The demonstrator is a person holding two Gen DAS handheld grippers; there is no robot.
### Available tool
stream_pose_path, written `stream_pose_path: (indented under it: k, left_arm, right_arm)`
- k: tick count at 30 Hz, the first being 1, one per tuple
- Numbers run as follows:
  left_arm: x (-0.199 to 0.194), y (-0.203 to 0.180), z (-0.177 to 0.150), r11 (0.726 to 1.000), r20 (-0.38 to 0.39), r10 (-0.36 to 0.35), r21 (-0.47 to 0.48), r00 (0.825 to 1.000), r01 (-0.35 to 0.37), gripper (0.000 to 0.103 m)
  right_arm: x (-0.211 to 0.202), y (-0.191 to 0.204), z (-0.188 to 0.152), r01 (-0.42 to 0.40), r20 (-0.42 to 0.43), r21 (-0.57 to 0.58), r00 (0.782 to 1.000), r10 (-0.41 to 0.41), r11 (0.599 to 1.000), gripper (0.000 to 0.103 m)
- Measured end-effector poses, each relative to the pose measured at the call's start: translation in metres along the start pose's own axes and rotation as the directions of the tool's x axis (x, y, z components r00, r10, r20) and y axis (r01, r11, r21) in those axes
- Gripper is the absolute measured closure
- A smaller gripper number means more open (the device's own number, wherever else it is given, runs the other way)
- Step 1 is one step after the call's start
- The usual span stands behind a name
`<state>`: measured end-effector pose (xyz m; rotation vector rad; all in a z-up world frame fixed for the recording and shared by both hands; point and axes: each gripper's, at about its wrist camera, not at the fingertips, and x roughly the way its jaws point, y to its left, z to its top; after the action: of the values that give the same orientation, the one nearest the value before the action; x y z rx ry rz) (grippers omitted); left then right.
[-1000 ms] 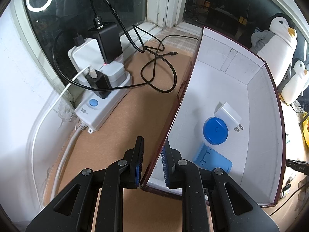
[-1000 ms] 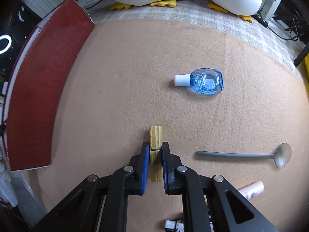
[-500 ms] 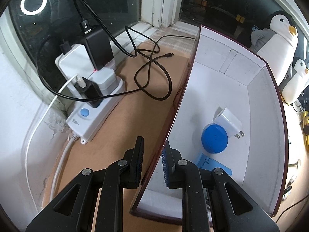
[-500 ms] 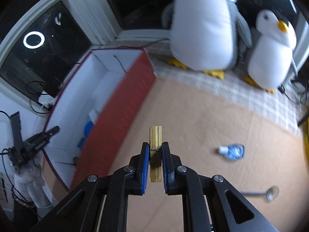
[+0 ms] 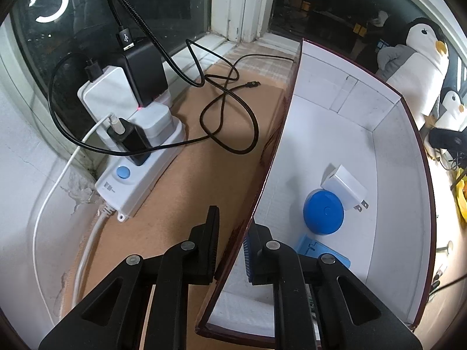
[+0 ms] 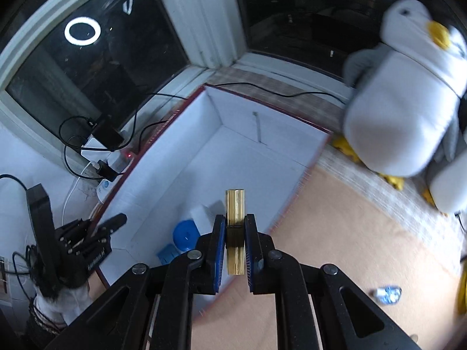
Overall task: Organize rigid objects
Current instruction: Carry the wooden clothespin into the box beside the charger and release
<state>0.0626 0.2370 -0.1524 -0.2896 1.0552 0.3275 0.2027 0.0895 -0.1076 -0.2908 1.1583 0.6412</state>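
Observation:
My right gripper [image 6: 235,233] is shut on a wooden clothespin [image 6: 235,213] and holds it in the air above the near right wall of the red box [image 6: 294,192]. The box has a white inside and holds a blue round lid [image 5: 323,216], a white plug adapter [image 5: 344,188] and a blue flat piece [image 5: 324,253]. My left gripper [image 5: 232,250] straddles the box's left wall [image 5: 271,157], one finger on each side, with a small gap to each pad. The left gripper also shows in the right wrist view [image 6: 108,224].
A white power strip [image 5: 137,157] with chargers and black cables [image 5: 227,116] lies left of the box by the window. Penguin plush toys [image 6: 408,102] stand behind the box. A small blue bottle [image 6: 386,294] lies on the tan mat at right.
My right gripper has lifted the clothespin from the mat and carried it left to over the box. The left gripper has stayed on the box wall, with the box tilting slightly.

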Motion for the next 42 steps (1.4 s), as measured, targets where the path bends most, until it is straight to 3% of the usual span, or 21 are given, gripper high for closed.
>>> stream_pose_path:
  k: [11,17,23,26,28,30,42]
  left_arm:
    - [0.000,0.000,-0.001,1.000,0.005,-0.007,0.000,1.000,0.007,0.090]
    - [0.000,0.000,-0.002,1.000,0.006,-0.008,-0.003,1.000,0.008,0.090]
    - [0.000,0.001,-0.002,1.000,0.006,-0.007,-0.001,1.000,0.007,0.090]
    - [0.000,0.001,-0.002,1.000,0.006,-0.007,-0.002,1.000,0.007,0.090]
    - [0.000,0.000,-0.002,1.000,0.005,-0.006,0.000,1.000,0.006,0.090]
    - [0.000,0.001,-0.002,1.000,0.005,-0.006,-0.002,1.000,0.007,0.090]
    - [-0.007,0.006,-0.008,1.000,-0.010,-0.005,-0.025,1.000,0.005,0.089]
  right_arm:
    - [0.077,0.026,0.018,0.071,-0.124,-0.073,0.989,-0.080,0.995,0.092]
    - [0.097,0.032,0.019,0.131,-0.168,-0.124,0.974,-0.151,0.984,0.092]
    - [0.103,0.033,0.015,0.135,-0.180,-0.146,0.970,-0.161,0.980,0.091]
    - [0.102,0.032,0.014,0.140,-0.172,-0.149,0.971,-0.165,0.979,0.089]
    - [0.100,0.031,0.017,0.139,-0.165,-0.146,0.973,-0.162,0.980,0.078]
    - [0.093,0.033,0.014,0.127,-0.154,-0.144,0.977,-0.149,0.981,0.073]
    - [-0.006,0.004,-0.011,-0.025,-0.015,-0.030,1.000,0.025,0.999,0.073]
